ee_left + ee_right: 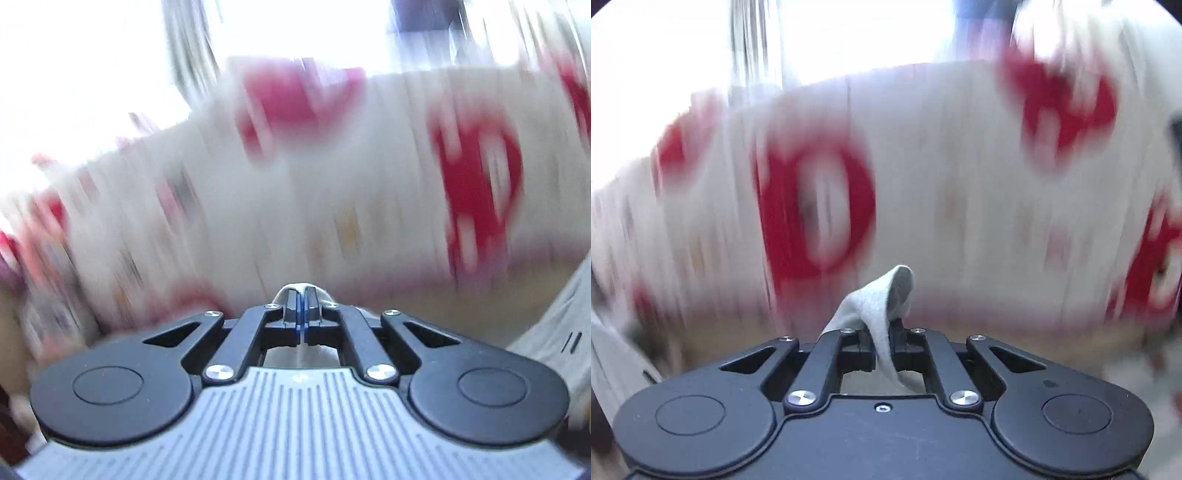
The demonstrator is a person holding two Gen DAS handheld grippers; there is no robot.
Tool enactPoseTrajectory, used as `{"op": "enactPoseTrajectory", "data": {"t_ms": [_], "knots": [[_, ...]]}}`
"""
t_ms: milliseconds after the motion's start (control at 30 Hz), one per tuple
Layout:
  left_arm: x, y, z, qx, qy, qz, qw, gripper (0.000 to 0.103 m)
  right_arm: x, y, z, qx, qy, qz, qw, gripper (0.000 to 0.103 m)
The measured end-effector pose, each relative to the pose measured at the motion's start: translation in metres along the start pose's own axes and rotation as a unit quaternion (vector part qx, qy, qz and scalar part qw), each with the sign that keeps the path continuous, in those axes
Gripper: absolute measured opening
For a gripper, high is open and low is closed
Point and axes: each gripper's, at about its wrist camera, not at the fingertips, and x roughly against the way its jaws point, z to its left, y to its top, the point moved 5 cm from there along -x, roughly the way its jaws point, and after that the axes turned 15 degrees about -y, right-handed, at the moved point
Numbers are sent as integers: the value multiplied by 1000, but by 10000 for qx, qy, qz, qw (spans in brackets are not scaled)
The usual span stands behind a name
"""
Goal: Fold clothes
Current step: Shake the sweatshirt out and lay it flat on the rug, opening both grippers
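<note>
Both views are smeared by motion. In the left wrist view my left gripper [301, 295] is shut, its jaws pressed together on a thin edge of light grey garment [295, 287] that peeks out at the fingertips; more of this garment [554, 332] hangs at the right edge. In the right wrist view my right gripper [884, 325] is shut on a fold of the same light grey garment [882, 299], which bunches up above the jaws and trails down between them. Another strip of grey cloth [613, 358] shows at the lower left.
A white cloth with big red flower shapes [476, 177] [820, 206] fills the background in both views, blurred. Bright window light and a pale curtain [757, 44] lie behind it. A tan surface [461, 306] shows just below the patterned cloth.
</note>
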Motion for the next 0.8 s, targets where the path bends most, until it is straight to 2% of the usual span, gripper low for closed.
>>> {"op": "enactPoseTrajectory", "data": {"t_ms": [67,133,200,233,300,367,433,500,567,633,733,800], "knots": [[38,49,7,-49,238,-804,9965,1,51,54,-8,-8,-177,-1025,9946,6],[79,77,15,-70,439,-1354,9898,1,103,90,-25,-227,-402,-1878,9811,6],[111,83,21,82,408,-1547,9871,1,148,105,-51,-651,-377,-2340,9693,6],[124,78,24,200,324,-1518,9877,1,162,104,-63,-771,-271,-2326,9691,6],[140,49,29,557,86,-1205,9911,1,179,89,-86,-985,-128,-2063,9734,7],[136,0,30,1007,-146,-591,9931,1,181,56,-108,-1090,-130,-1534,9820,7],[129,-51,31,1467,-376,60,9885,1,169,8,-128,-1087,-279,-871,9899,7],[117,-112,21,1687,-509,716,9817,1,154,-42,-145,-1070,-461,-198,9930,6],[105,-164,8,1835,-586,1347,9720,1,125,-93,-155,-998,-500,538,9923,6],[88,-216,-7,1877,-656,2060,9581,2,92,-139,-149,-562,-565,1263,9888,6],[60,-285,-30,1840,-634,3105,9304,2,42,-209,-137,446,-1034,2122,9707,7],[52,-316,-46,1593,-544,3588,9181,2,17,-243,-132,750,-1119,2455,9600,8]]}}
